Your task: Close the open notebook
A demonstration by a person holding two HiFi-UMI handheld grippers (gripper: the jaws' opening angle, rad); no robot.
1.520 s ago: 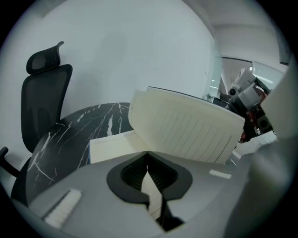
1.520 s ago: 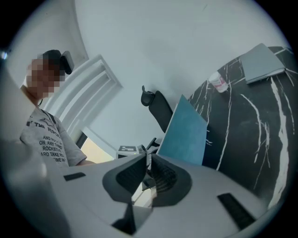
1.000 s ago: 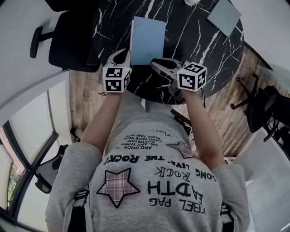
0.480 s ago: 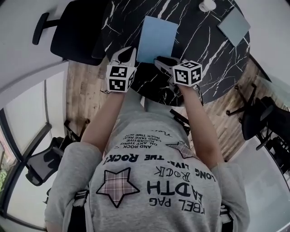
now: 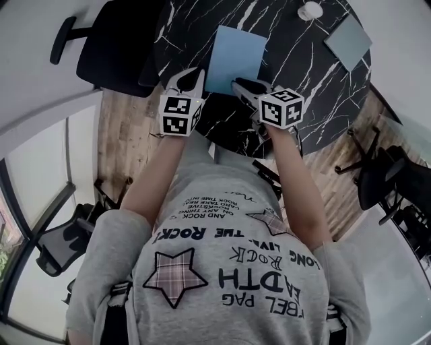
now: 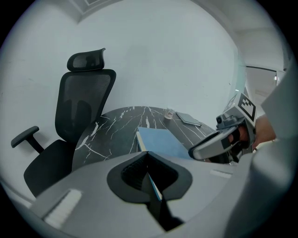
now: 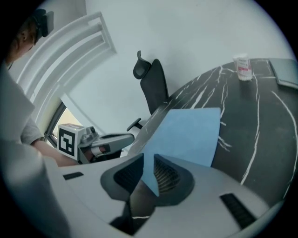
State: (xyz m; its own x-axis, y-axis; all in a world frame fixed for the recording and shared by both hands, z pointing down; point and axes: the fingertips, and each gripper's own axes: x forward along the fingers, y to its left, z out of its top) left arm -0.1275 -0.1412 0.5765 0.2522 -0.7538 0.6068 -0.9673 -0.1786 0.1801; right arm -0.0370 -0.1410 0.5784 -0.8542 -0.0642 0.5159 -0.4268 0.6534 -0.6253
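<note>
The notebook [image 5: 234, 57] lies closed on the black marble table [image 5: 303, 74], blue cover up. My left gripper [image 5: 192, 77] is at its near left corner; in the left gripper view the left gripper [image 6: 149, 174] has its jaws drawn together on a thin blue edge of the notebook [image 6: 160, 142]. At the near right corner is my right gripper [image 5: 239, 85]. The right gripper [image 7: 148, 174] has just been opening its jaws, and the notebook's [image 7: 186, 135] corner sits loosely in the gap between them.
A black office chair [image 5: 108, 47] stands at the table's far left. A small white bottle [image 5: 310, 10] and a flat grey pad [image 5: 347, 42] lie at the far right of the table. More chairs [image 5: 377, 175] stand on the wooden floor to the right.
The right gripper has moved a little forward and down over the notebook's near right corner, and its jaws have parted. The left gripper has stayed at the left corner.
</note>
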